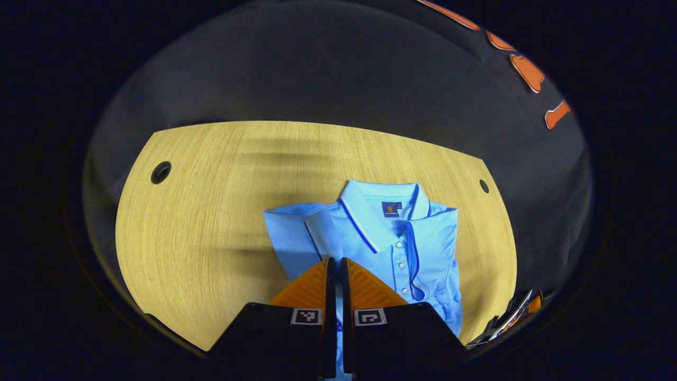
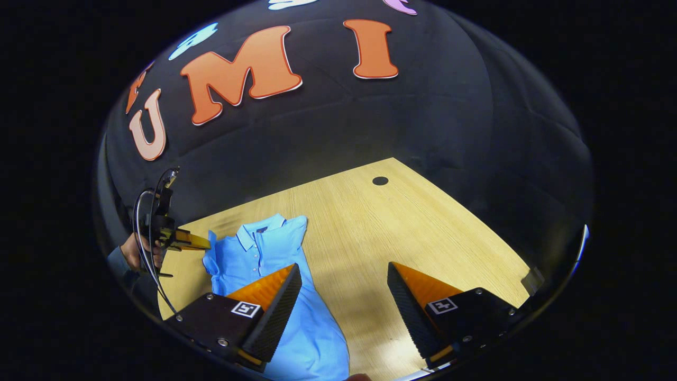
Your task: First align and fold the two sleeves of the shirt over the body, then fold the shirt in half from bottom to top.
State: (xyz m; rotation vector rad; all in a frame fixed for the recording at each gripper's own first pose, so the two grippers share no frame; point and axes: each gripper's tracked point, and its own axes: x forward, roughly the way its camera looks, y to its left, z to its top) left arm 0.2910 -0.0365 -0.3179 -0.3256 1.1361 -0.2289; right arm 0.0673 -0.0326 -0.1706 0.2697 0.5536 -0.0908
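Note:
A light blue polo shirt [image 1: 423, 238] lies face up on the wooden table [image 1: 211, 211], collar toward the far edge. Its sleeve on the left [image 1: 285, 233] spreads out flat beside the collar. My left gripper [image 1: 334, 260] hangs over that side of the shirt with its fingers shut; I cannot tell whether any cloth is pinched. In the right gripper view the shirt [image 2: 259, 254] lies at lower left and the left gripper [image 2: 206, 244], held by a hand [image 2: 132, 254], sits at its edge. My right gripper [image 2: 344, 266] stands open, one finger over the shirt's body, the other over bare table [image 2: 396, 227].
The table has a round cable hole at each far corner [image 1: 161, 172] [image 1: 484, 186], one of them also in the right gripper view [image 2: 380, 180]. Black booth cloth surrounds the table. Bare wood stretches to the left of the shirt and beyond the collar.

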